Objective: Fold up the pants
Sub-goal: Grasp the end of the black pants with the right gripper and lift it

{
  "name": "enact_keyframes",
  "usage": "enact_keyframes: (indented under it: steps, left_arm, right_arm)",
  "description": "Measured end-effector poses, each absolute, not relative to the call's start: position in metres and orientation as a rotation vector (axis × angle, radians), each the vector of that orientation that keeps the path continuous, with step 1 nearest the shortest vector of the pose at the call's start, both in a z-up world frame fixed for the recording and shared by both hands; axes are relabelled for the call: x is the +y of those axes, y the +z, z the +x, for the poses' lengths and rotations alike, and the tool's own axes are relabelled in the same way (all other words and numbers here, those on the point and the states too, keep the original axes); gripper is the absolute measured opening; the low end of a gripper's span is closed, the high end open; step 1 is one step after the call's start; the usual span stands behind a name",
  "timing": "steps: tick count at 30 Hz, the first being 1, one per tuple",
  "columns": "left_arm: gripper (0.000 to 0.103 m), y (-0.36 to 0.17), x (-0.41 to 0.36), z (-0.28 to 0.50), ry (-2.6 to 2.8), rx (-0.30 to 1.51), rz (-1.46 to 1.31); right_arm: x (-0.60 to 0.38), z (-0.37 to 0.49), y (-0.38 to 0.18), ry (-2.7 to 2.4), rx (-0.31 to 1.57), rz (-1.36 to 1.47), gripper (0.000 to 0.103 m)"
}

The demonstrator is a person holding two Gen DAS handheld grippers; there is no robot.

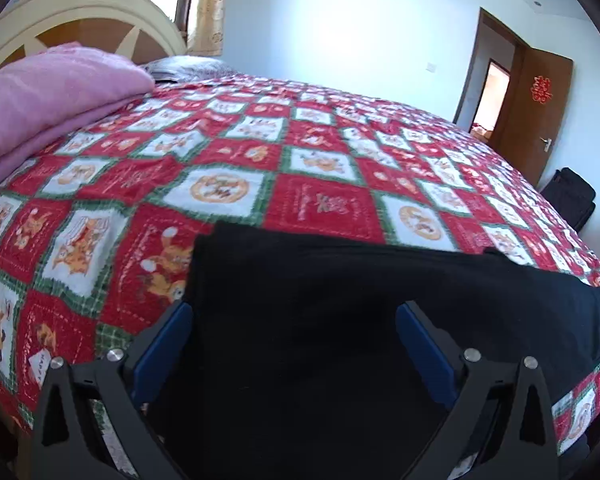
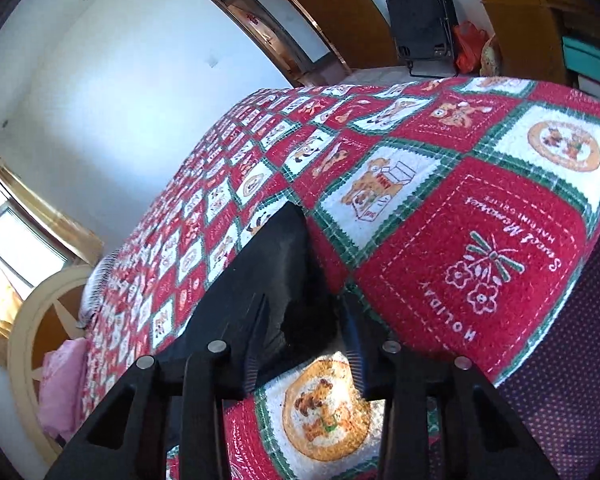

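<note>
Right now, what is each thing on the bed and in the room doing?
Black fabric pants: lying flat on the patchwork quilt.
Left gripper: open above the pants.
Right gripper: part open, pants end between its fingers.
Pink folded blanket: stacked by the headboard.
Brown wooden door: open.

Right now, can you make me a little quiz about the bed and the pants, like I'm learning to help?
1. True or false: the pants are black.
2. What lies near the headboard? A. a pink folded blanket B. a green pillow C. a brown box
3. Fill in: the jaws of the left gripper are ____ (open or shut).

Key: 1 true; 2 A; 3 open.
</note>
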State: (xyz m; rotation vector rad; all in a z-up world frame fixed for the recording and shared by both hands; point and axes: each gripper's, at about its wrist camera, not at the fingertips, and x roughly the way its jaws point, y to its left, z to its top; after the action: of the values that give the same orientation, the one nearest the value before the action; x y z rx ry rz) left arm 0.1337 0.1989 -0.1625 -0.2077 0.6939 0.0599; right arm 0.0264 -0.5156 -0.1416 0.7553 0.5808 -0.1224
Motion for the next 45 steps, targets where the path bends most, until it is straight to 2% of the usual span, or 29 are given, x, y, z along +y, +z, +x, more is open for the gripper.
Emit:
enact_keyframes:
  steps: [4,6,7,11,24,45]
  left_arm:
    - [0.103,-0.167,0.204,0.132,0.066,0.698,-0.212]
    - [0.103,-0.168,0.202,0.133,0.068,0.699,-0.202]
    - [0.103,-0.168,0.201,0.133,0.072,0.701,-0.194]
    - [0.103,-0.170,0.199,0.133,0.083,0.701,-0.173]
    - [0.103,-0.171,0.201,0.133,0.082,0.701,-0.180]
    - [0.103,-0.160,0.209,0.128,0.046,0.704,-0.238]
  right_arm:
    - [-0.517,0.025,-0.142,-0.104,0.565,0.762,0.037]
    - [-0.517,0.025,-0.141,-0.112,0.565,0.750,0.029]
    - [-0.517,0.024,-0.142,-0.112,0.564,0.748,0.020]
    - [-0.520,0.020,-0.140,-0.093,0.536,0.759,0.013]
    - [-0.467,0.020,-0.094,0.062,0.441,0.630,0.012]
    - [-0.341,0.054,-0.064,0.346,0.516,0.432,0.011]
